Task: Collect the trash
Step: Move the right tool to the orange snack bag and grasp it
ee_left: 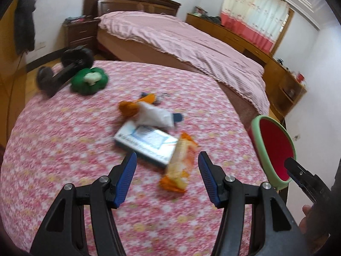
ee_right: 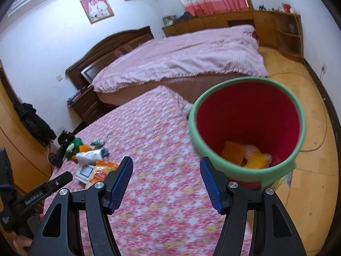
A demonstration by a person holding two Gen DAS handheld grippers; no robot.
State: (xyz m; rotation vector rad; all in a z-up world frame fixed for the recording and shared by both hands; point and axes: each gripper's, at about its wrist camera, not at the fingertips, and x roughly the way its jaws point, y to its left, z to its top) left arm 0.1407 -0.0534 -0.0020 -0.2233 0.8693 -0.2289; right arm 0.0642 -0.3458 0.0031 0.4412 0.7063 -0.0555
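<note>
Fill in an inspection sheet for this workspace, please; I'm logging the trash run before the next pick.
Surface: pink floral tablecloth covers the table.
Job's things: orange wrapper overlapping a white-blue box; white packet behind; red bin with green rim, orange wrappers inside.
Clutter: green toy, black dumbbell.
Grippers: left gripper open over the wrapper; right gripper open, empty, near the bin.
Cables: cable on the floor.
Surroundings: bed, curtains, wooden cabinets.

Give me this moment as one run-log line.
left gripper: open, over orange wrapper | right gripper: open, empty | bin: holds wrappers | box: on table
</note>
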